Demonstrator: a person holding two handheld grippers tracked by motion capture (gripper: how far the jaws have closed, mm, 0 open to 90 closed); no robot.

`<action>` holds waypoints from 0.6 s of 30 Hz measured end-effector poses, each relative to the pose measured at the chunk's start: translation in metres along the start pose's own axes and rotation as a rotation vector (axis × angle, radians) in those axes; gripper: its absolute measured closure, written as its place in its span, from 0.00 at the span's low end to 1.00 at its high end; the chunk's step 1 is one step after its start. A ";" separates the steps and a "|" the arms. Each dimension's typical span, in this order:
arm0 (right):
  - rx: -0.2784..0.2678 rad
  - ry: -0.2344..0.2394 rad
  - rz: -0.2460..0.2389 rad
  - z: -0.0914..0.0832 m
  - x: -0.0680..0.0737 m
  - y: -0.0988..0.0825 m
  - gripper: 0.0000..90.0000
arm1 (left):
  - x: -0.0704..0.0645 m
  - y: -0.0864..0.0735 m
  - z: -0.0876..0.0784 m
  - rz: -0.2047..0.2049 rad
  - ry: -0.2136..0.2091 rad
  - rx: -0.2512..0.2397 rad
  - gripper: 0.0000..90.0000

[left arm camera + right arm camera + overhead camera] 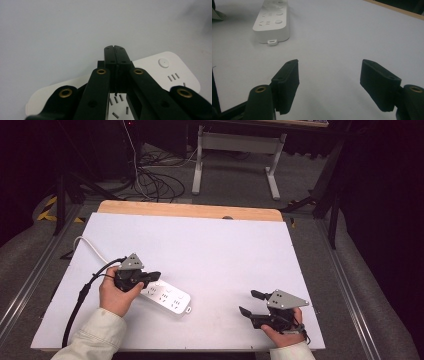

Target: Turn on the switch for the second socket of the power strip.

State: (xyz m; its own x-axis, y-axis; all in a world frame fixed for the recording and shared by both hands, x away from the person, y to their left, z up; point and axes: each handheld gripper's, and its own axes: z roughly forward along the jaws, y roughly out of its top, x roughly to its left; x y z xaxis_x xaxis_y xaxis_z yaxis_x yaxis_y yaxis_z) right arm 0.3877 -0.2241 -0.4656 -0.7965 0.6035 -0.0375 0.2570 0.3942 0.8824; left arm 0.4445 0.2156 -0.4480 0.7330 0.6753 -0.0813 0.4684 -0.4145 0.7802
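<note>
Lower left, the left gripper (150,276) hangs over the white power strip (167,296), jaws pressed together (gripping nothing); lower right, the right gripper (251,303) gapes empty.

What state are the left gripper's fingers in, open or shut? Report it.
Shut. In the left gripper view the left gripper has its two black fingers pressed together with nothing between them, over the white power strip.

Free room and obstacles on the white table (210,245).
The far half and middle of the table lie bare, passable from either side. The power strip (167,296) lies near the front left, its white cable (89,245) trailing toward the left edge; the left gripper (154,276) stands over it, the right gripper (250,302) well apart at front right.
</note>
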 end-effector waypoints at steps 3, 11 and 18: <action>0.001 -0.001 0.001 0.000 0.000 0.000 0.36 | 0.001 -0.001 0.003 0.003 0.006 0.019 1.00; 0.003 0.001 0.004 0.000 0.000 0.000 0.36 | -0.001 -0.002 0.008 0.011 -0.005 0.069 1.00; 0.003 0.003 0.005 0.000 0.000 0.000 0.36 | -0.001 -0.004 0.011 0.022 0.012 0.108 1.00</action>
State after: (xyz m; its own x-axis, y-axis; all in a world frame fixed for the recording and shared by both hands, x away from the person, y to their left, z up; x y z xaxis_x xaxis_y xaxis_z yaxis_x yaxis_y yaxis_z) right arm 0.3878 -0.2240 -0.4659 -0.7969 0.6033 -0.0321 0.2622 0.3932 0.8813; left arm 0.4478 0.2095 -0.4578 0.7378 0.6726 -0.0572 0.5037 -0.4921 0.7101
